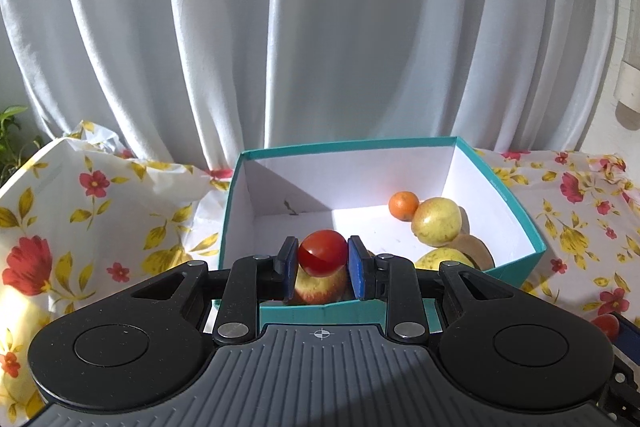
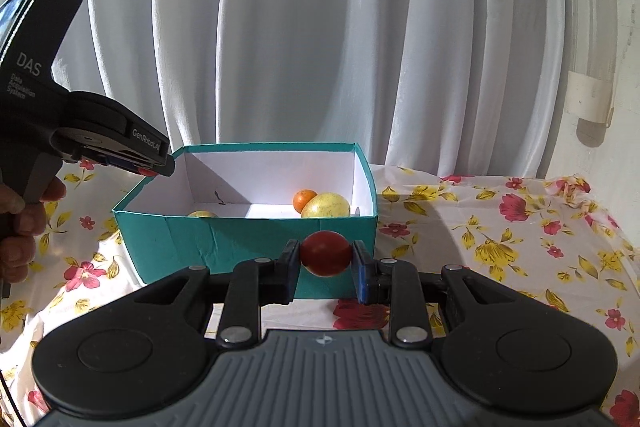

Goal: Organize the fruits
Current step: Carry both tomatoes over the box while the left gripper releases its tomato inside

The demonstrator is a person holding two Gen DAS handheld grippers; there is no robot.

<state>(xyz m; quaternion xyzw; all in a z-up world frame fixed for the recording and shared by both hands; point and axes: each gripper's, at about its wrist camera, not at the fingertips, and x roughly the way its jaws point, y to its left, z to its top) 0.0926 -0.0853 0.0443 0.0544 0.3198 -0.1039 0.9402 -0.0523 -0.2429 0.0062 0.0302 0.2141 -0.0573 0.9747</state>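
Observation:
A teal box [image 1: 516, 211] with a white inside stands on the flowered cloth. My left gripper [image 1: 322, 259] is shut on a red tomato [image 1: 322, 251] held over the box's near edge. Below it lies a red-yellow apple [image 1: 320, 287]. An orange [image 1: 403, 205], a yellow pear [image 1: 437, 221] and another yellow fruit [image 1: 442, 259] lie at the box's right side. My right gripper [image 2: 325, 254] is shut on a second red tomato [image 2: 325, 253], in front of the teal box [image 2: 240, 239] and outside it. The left gripper [image 2: 154, 163] shows at the box's left rim.
White curtains [image 2: 320, 27] hang close behind the box. The flowered tablecloth [image 2: 500, 247] spreads to the right of the box and the flowered tablecloth [image 1: 100, 211] bunches up on the left. A person's hand [image 2: 24, 215] holds the left gripper's handle. A clear tube [image 2: 592, 27] hangs on the right wall.

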